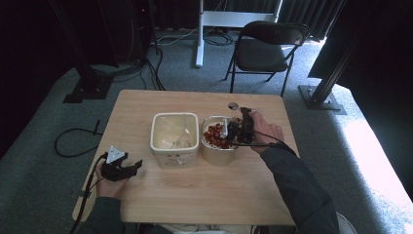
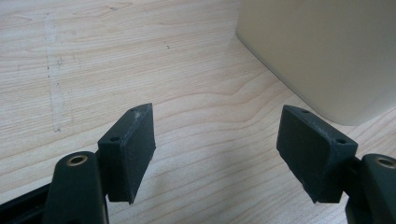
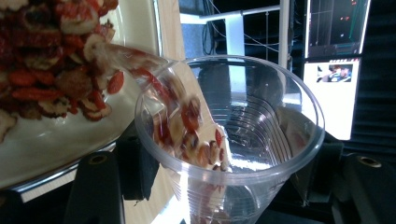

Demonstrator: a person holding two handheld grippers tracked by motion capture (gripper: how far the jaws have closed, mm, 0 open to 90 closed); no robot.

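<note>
The right gripper (image 1: 238, 130) was at the far right part of the tabletop (image 1: 195, 195), at the rim of a cream container (image 1: 216, 151) filled with red and pale dried fruit pieces (image 1: 214, 135). Its fingers (image 3: 135, 172) were clamped on a clear plastic cup (image 3: 233, 140), one finger on each side of the cup wall. In the right gripper view the cup was tilted, with its open mouth turned toward the camera and its rim touching the edge of the container, and some of the fruit pieces (image 3: 191, 126) were lying inside the cup along its lower wall. More fruit (image 3: 51, 70) was heaped in the container just beside the cup's rim. A second cream container (image 1: 174, 139), square and without fruit in it, stood just beside the first one on its left. The left gripper (image 1: 127, 169) rested near the left front edge of the tabletop, well apart from the cup, and it pointed toward the square container. In the left gripper view its fingers (image 2: 133, 149) were apart with nothing between them, only the bare wood of the tabletop (image 2: 140, 60), and the lower corner of the square container (image 2: 327, 56) was near the right finger without touching it. Behind the tabletop a dark folding chair (image 1: 268, 48) stood on the grey carpet.
</note>
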